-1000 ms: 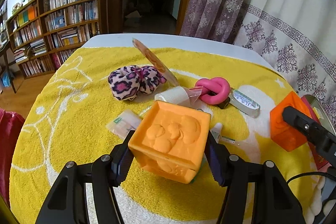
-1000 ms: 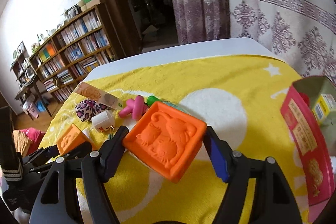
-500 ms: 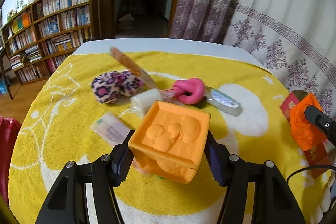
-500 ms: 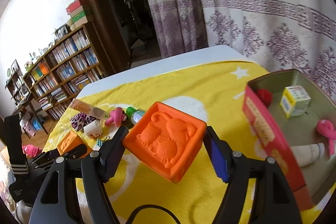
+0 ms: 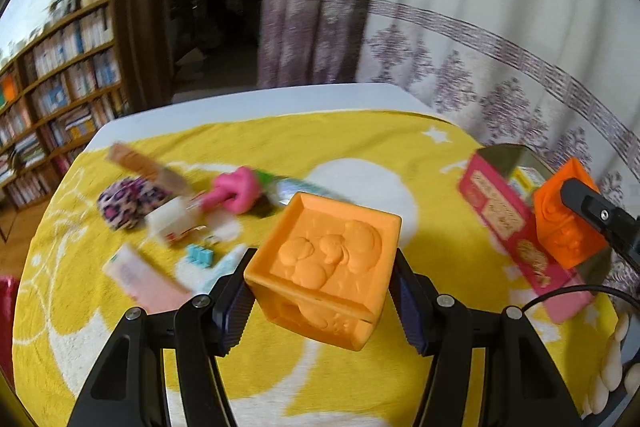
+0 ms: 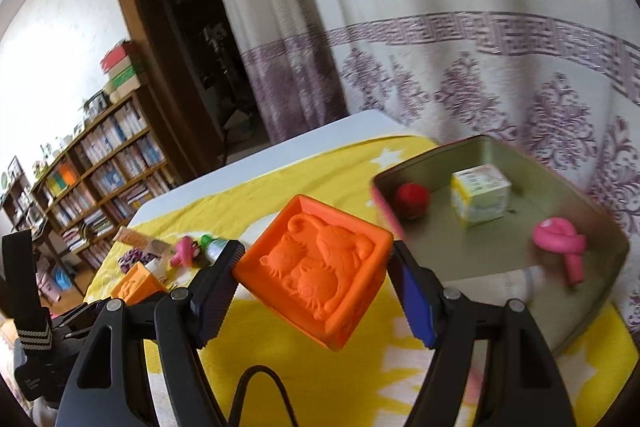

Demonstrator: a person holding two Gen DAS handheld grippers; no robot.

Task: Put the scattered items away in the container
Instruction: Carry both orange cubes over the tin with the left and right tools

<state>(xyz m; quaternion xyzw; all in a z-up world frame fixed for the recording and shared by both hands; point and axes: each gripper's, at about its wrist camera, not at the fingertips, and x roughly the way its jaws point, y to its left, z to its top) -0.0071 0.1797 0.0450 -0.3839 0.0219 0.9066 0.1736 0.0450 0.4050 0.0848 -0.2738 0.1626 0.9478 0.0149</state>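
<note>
Above the yellow cloth (image 5: 360, 147) on the tabletop, both grippers carry toy blocks toward the container. Left gripper (image 5: 324, 297): pads clamped on the two side faces of the light-orange block (image 5: 326, 267), relief face up, block clear of the cloth. Right gripper (image 6: 316, 281): clamped likewise on the deeper-orange block (image 6: 316, 267), which sits slightly tilted between the pads, one corner low. The container, a red-sided tin (image 6: 500, 251), lies at the far right of the cloth; inside are a red ball (image 6: 412, 199), a small white-and-yellow carton (image 6: 480, 197) and a pink knotted toy (image 6: 560, 243). A pale tube-like item lies against the near wall, though blur makes it hard to be sure. Right block is just short of the tin's near-left corner; left block is well apart from the tin, which shows at right in the left wrist view (image 5: 496, 203). Judgement on doing the step well: take the right block over the rim first and aim for the bare floor in the middle front, between the ball and the pink toy, low enough that a rubbery cube does not bounce out on release. Keep the low corner above the rim when crossing. Hold the left block back until the right gripper has cleared, since the two would crowd each other over one opening. Remaining on the far left: leopard-print pouch (image 5: 128, 201), second pink knot (image 5: 236, 191), small packets.
</note>
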